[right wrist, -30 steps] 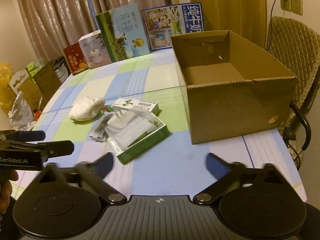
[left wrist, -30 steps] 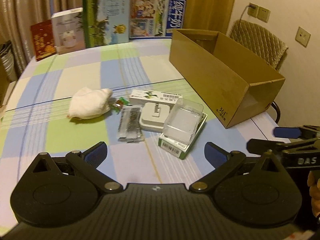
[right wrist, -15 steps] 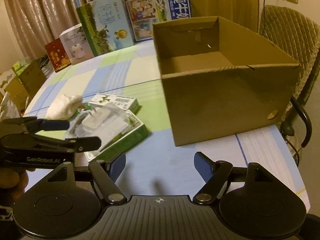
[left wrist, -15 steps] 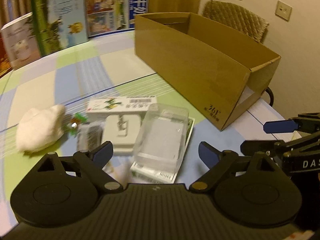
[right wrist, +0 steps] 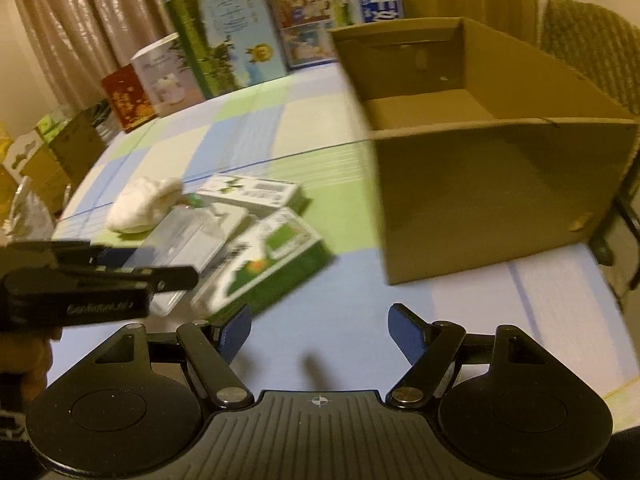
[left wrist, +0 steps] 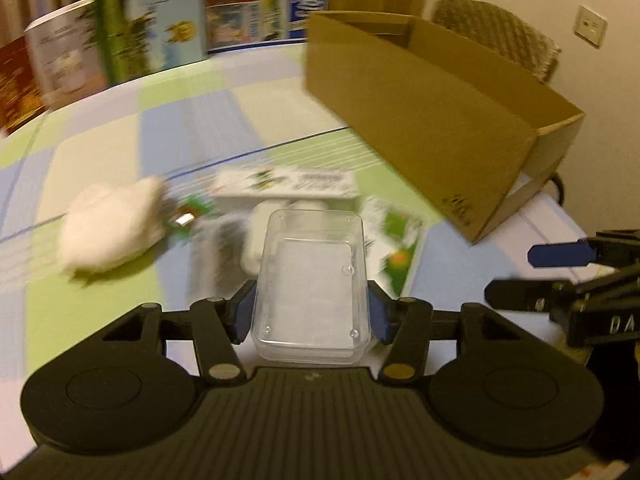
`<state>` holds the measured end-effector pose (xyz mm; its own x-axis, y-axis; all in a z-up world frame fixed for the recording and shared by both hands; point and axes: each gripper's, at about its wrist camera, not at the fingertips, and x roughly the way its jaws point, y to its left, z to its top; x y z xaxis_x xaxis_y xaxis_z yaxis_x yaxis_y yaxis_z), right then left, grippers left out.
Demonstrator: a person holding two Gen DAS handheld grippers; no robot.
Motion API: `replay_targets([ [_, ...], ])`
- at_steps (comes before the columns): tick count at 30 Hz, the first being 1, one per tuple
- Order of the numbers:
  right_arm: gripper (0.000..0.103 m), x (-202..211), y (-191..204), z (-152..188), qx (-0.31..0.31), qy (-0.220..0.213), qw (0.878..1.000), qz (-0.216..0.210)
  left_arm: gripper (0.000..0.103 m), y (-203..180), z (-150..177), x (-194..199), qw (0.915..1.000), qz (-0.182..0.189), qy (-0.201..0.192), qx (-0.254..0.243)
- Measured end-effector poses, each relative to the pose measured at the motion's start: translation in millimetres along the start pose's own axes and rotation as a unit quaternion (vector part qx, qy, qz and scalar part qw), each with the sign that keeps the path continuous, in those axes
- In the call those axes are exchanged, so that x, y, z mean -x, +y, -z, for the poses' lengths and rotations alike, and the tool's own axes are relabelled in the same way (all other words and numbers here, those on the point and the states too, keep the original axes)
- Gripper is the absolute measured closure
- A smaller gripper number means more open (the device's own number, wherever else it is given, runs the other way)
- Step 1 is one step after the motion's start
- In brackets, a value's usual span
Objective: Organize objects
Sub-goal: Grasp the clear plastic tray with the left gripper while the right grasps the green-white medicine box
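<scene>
Where a second ago the left tongs (left wrist: pixel 311 312) stood wide open over the heap, they have now closed their blue pads on the two long sides of the clear plastic case (left wrist: pixel 314 280), which fills the lower middle of the left wrist view. Whether it has left the pile I cannot tell; the blur behind it suggests motion. By my reckoning the first item is secured and the carry to the cardboard box (right wrist: pixel 492 168) is what remains.

The right tongs (right wrist: pixel 318 336) hang spread apart with nothing between them, low in their own view over bare blue cloth of the desk (right wrist: pixel 352 320).

Left in the heap at centre left are the green carton (right wrist: pixel 276 264), the white carton (right wrist: pixel 252 194) and the white cloth bundle (left wrist: pixel 110 232).

The box sits at the right of both views, its top open and its floor seemingly bare, so there is room inside. Its near wall stands tall and would have to be cleared from above. The desk's right edge lies just past it, with a wicker chair (right wrist: pixel 592 40) behind.
</scene>
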<state>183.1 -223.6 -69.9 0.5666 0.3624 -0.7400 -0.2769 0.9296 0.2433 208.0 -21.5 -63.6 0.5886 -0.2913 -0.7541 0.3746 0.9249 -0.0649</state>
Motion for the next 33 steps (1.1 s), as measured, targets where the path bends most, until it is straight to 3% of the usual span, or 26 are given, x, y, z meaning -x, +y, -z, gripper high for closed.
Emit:
replay_targets([
  [3,0.028,-10,16,-3,-0.002,0.001,1.000,-0.016,0.052,22,15,12,0.9994,-0.025,0.000,0.022],
  [5,0.015,-19,27,-7,-0.003,-0.001,1.000,-0.018,0.052,37,21,16,0.9985,-0.038,0.001,0.040],
  [6,0.013,-24,32,-9,-0.003,-0.001,1.000,-0.017,0.052,45,23,18,0.9979,-0.043,0.002,0.049],
  [15,0.012,-74,49,-25,-0.056,0.022,0.998,0.020,0.052,76,33,18,0.9944,-0.049,-0.002,0.093],
  [21,0.012,-99,61,-31,-0.023,0.033,0.996,0.075,0.052,78,35,15,0.9935,-0.042,-0.003,0.105],
  [24,0.022,-93,63,-26,0.021,0.034,0.997,0.064,0.052,75,37,14,0.9941,-0.037,0.002,0.102],
  [26,0.037,-84,65,-22,0.057,0.036,0.996,0.058,0.052,71,39,13,0.9946,-0.034,0.006,0.098],
  [29,0.043,-69,58,-10,0.108,0.041,0.993,0.038,0.052,61,43,13,0.9955,-0.029,0.008,0.090],
  [33,0.047,-56,46,3,0.128,0.045,0.990,0.032,0.052,50,46,12,0.9963,-0.032,0.012,0.079],
])
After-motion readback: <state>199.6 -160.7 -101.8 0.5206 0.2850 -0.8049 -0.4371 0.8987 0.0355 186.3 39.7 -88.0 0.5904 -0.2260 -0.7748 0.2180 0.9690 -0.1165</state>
